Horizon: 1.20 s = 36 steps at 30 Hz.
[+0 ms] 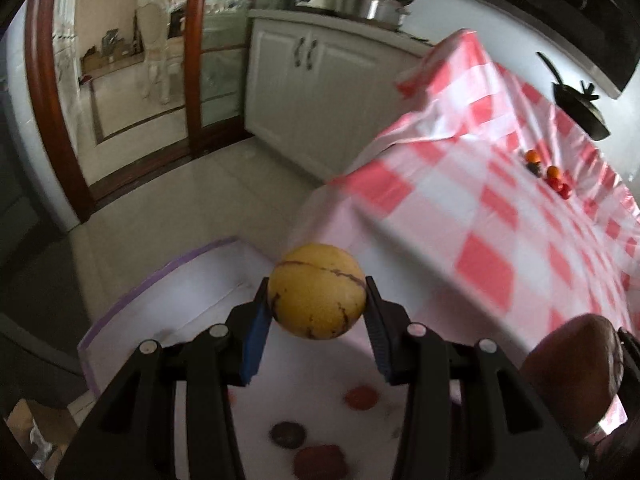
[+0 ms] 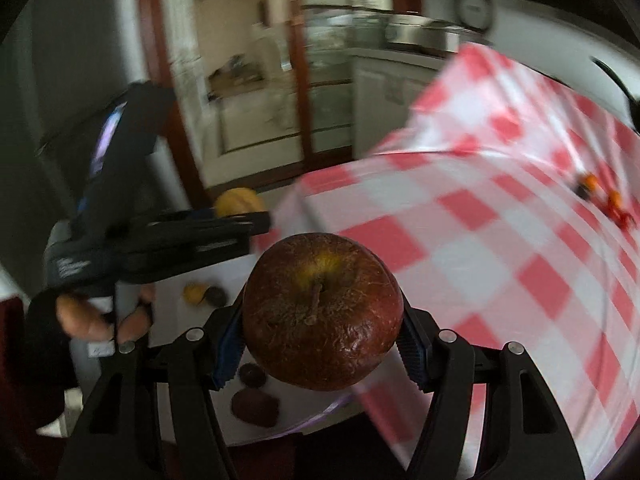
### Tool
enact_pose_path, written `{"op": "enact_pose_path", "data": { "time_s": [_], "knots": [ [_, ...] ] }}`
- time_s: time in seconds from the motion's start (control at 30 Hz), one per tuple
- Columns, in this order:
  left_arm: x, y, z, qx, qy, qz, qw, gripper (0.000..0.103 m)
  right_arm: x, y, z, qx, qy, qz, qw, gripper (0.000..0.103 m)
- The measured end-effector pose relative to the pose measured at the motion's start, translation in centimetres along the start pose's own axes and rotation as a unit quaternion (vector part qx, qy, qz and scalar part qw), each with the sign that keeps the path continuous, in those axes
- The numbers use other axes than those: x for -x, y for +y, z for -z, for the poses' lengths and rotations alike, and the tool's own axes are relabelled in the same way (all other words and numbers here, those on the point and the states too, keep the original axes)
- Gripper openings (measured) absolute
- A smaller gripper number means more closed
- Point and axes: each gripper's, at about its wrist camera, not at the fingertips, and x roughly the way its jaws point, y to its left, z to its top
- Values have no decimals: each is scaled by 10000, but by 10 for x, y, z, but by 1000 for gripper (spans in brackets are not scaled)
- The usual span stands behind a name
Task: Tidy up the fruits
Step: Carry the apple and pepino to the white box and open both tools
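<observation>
Holding partway: left gripper (image 1: 316, 312) clamped on a yellow fruit (image 1: 317, 290), right gripper (image 2: 320, 340) on an apple (image 2: 322, 312), both above the white box (image 1: 160, 300) with several fruits (image 1: 320, 460) inside; small fruits (image 1: 548, 172) remain far right on the tablecloth (image 1: 460, 220).

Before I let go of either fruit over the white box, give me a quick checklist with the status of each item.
1. Left claw clamped on the yellow fruit: ok.
2. Right claw clamped on the red apple: ok.
3. Yellow fruit above the white box: ok.
4. Apple above the box: cannot tell; it hangs near the edge by the checked tablecloth.
5. Free floor space in the box: ok, only a few dark fruits lie there.
6. Picture sharp enough to aim: not ok, blurred.
</observation>
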Motion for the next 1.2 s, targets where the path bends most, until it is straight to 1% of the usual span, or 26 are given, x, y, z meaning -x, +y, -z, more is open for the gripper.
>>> {"op": "enact_pose_path", "data": {
  "time_s": [0.1,0.23,0.37,0.47,0.57,0.73,0.8,0.87,1.0,1.03,1.07,1.2],
  "knots": [
    [-9,22,16,178,201,-108,9996,44,-18,27,4,392,213,-160,9989,63],
    [-27,44,38,393,489,-342,9974,44,-46,52,16,848,564,-246,9945,63],
    [-50,63,55,573,843,-605,9930,44,-79,67,28,1115,990,-305,9884,63],
    [-65,75,67,666,1112,-769,9886,44,-97,74,34,1285,1209,-334,9837,63],
    [-73,81,73,651,1235,-949,9857,44,-114,82,40,1400,1414,-393,9792,63],
    [-85,92,81,766,1429,-1160,9799,44,-145,84,55,1571,1795,-319,9706,63],
    [-85,92,79,809,1427,-1169,9795,45,-157,80,60,1657,1971,-203,9661,63],
    [-85,93,78,828,1403,-1201,9793,45,-164,75,66,1627,2111,-183,9637,63],
    [-87,92,78,836,1372,-1216,9795,46,-171,70,72,1652,2174,-106,9619,63],
    [-87,92,78,841,1350,-1218,9797,51,-172,70,73,1634,2192,-104,9618,63],
    [-86,92,78,858,1320,-1248,9796,60,-173,69,74,1615,2228,-104,9613,63],
    [-85,93,78,912,1264,-1288,9793,74,-179,74,78,1656,2380,-84,9570,63]
  ]
}}
